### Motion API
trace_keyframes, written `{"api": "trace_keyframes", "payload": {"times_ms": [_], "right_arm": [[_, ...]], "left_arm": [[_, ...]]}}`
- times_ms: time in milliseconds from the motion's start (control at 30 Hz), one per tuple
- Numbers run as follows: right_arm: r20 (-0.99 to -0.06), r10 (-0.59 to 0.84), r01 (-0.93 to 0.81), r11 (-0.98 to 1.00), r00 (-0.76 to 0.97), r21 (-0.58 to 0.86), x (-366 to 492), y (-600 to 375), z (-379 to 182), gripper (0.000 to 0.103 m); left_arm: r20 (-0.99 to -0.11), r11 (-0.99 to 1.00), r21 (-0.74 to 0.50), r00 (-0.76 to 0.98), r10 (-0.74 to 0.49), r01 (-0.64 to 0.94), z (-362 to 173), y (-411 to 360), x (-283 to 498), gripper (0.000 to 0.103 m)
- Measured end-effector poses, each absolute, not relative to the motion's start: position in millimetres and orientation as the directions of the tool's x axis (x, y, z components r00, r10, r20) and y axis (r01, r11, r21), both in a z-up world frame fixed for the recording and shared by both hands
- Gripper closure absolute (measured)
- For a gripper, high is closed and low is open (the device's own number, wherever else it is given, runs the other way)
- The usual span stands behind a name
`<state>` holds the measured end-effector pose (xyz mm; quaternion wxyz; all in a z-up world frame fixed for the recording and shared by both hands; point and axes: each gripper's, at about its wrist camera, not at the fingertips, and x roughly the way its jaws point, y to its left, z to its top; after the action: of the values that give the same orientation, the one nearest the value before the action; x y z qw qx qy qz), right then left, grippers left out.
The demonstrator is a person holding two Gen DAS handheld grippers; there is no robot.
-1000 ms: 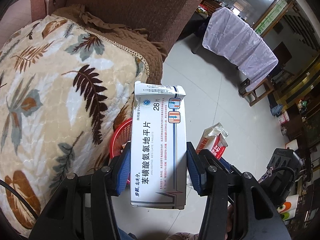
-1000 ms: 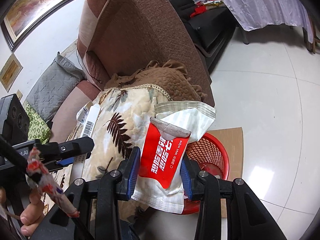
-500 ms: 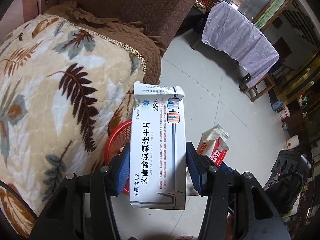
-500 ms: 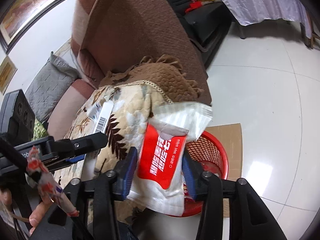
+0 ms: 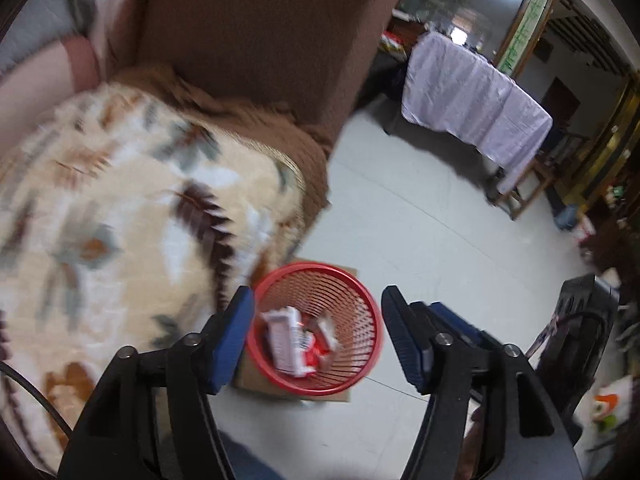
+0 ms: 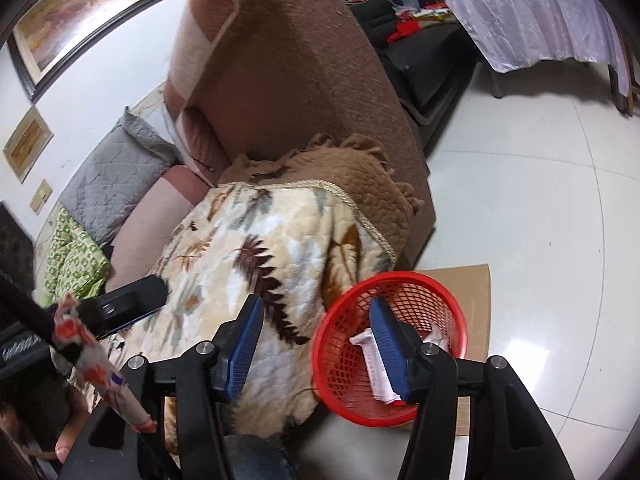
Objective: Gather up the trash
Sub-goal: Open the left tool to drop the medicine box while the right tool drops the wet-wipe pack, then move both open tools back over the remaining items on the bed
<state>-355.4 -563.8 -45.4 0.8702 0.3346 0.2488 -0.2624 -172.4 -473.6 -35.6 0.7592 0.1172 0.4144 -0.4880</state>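
Left claw (image 5: 316, 334) spread, trash (image 5: 294, 340) in basket (image 5: 360, 292) below

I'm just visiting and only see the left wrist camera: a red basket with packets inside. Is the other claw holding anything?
Observer: No. The right gripper is open and empty, near the red basket.
Operator: What's on the wall?
Observer: A framed painting hangs above the sofa.
Operator: Anything else on the seat?
Observer: A green patterned cloth lies at the far end.
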Motion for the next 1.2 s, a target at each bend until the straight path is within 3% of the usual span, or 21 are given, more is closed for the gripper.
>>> {"api": "trace_keyframes", "payload": {"times_ms": [167,600,1200], "right_arm": [[-0.572,-0.283,0.582,0.678,0.77,0.449,-348,-537,-21,0.032],[-0.522,-0.177,0.42,0.818,0.835,0.394,-298,-438,31,0.027],[-0.521,0.114,0.105,0.923,0.846,0.371,-156,-320,47,0.027]], "left_arm": [[-0.708,0.575,-0.139,0.325,-0.627,0.807,0,-420,-183,0.033],[-0.598,0.76,-0.081,0.579,-0.555,0.645,57,-268,-192,0.031],[-0.573,0.903,-0.192,0.703,-0.421,0.384,55,-118,-119,0.031]]}}
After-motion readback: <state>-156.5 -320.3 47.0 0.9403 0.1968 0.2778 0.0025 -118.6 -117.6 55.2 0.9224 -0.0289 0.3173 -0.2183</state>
